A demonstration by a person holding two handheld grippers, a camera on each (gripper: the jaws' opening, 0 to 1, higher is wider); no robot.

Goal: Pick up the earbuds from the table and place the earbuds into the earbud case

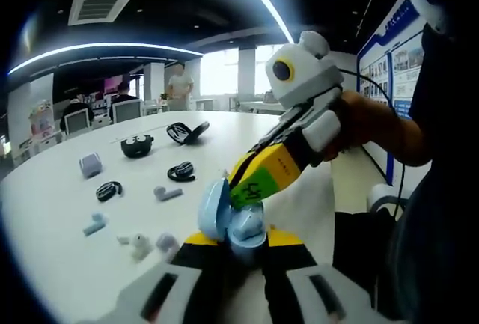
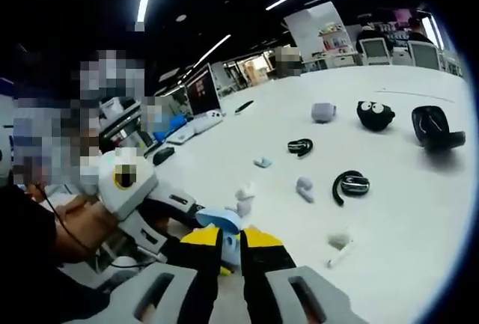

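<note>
Two grippers meeting at blue earbud case (image 1: pixel 233 223) | left gripper (image 1: pixel 239 253) clamping case, lid open at 11 o'clock | right gripper (image 1: pixel 251 189) tips reaching inside, grip indiscernible | white table (image 1: pixel 52 212).

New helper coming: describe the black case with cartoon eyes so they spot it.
On the white table, look at the far row. The black case sits between a lavender case and an open black case. It alone has two white eyes.

The small open earbud case (image 1: pixel 233 223) is pale blue. The round table (image 1: pixel 52 212) is white. A far pouch (image 1: pixel 137 145) is black with white eyes.
</note>
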